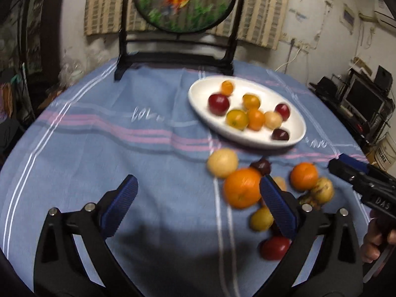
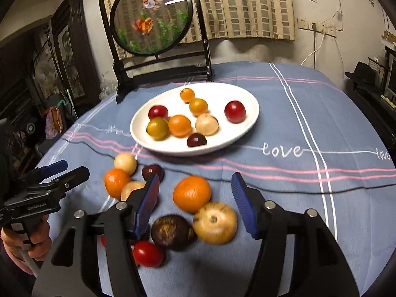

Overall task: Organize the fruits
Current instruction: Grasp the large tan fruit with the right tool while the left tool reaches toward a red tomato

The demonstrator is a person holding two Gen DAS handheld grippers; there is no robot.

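Observation:
A white oval plate (image 2: 217, 91) (image 1: 292, 123) holds several small red, orange, yellow and pale fruits. In front of it on the blue cloth lie loose fruits. Among them are an orange (image 2: 191, 193), a pale round fruit (image 2: 214, 222), a dark brown fruit (image 2: 173, 231) and a red tomato (image 2: 148, 253). My right gripper (image 2: 195, 177) is open, its fingers on either side of the orange without touching it. My left gripper (image 1: 198, 185) stands wide open over bare cloth, with a large orange (image 1: 243, 188) just beyond its right finger (image 1: 274, 205). Each gripper shows in the other's view, the left gripper (image 2: 64, 170) and the right gripper (image 1: 346, 163).
A round goldfish screen (image 2: 151, 16) (image 1: 183, 0) in a black stand sits at the table's back edge, behind the plate. The blue striped cloth (image 2: 334, 128) covers the round table. Dark furniture and clutter surround the table. A hand (image 2: 27, 242) holds the left gripper's handle.

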